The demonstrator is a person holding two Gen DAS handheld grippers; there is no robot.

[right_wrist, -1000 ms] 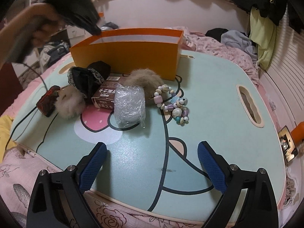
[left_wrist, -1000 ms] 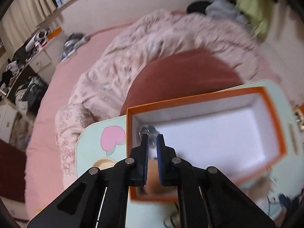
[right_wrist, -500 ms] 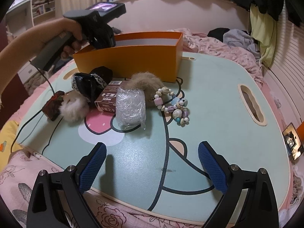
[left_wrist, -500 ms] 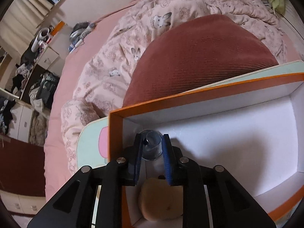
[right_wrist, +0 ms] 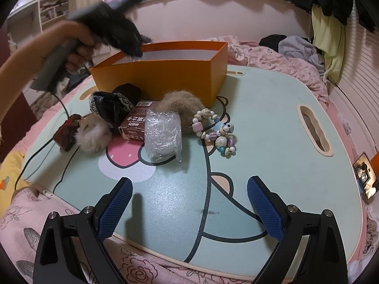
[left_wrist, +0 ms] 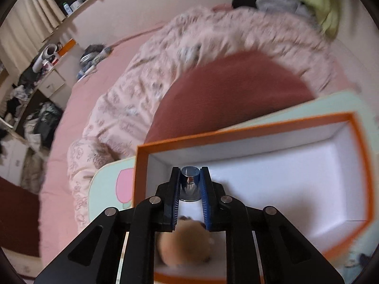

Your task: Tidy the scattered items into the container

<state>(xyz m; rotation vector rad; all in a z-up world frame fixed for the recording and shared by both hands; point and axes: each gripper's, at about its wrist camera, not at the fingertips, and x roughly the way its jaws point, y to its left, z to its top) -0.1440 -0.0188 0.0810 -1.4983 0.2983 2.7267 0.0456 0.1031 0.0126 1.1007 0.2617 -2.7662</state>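
Observation:
My left gripper [left_wrist: 190, 174] is shut on a small silver metal cylinder [left_wrist: 190, 184] and holds it over the left end of the orange box [left_wrist: 239, 133] with a white inside. A tan fuzzy item [left_wrist: 184, 243] lies in the box under the fingers. In the right wrist view the left gripper [right_wrist: 132, 47] is blurred at the box's [right_wrist: 165, 80] left rim. My right gripper [right_wrist: 188, 203] is open and empty above the mint cartoon tray table [right_wrist: 272, 130]. In front of the box lie a bead bracelet [right_wrist: 214, 130], a plastic-wrapped bundle [right_wrist: 163, 135], a brown carton [right_wrist: 137, 123], fur scrunchies [right_wrist: 180, 104] and black lace fabric [right_wrist: 113, 106].
The table stands on a bed with a pink floral quilt [left_wrist: 132, 99] and a dark red cushion [left_wrist: 232, 92]. A cable [right_wrist: 40, 151] runs across the table's left edge. Clothes [right_wrist: 296, 45] are piled at the back right. The table has a handle slot [right_wrist: 312, 130].
The left gripper has pulled back and up from deep in the box, still holding the cylinder; its view is blurred with motion. The right gripper has stayed put and open.

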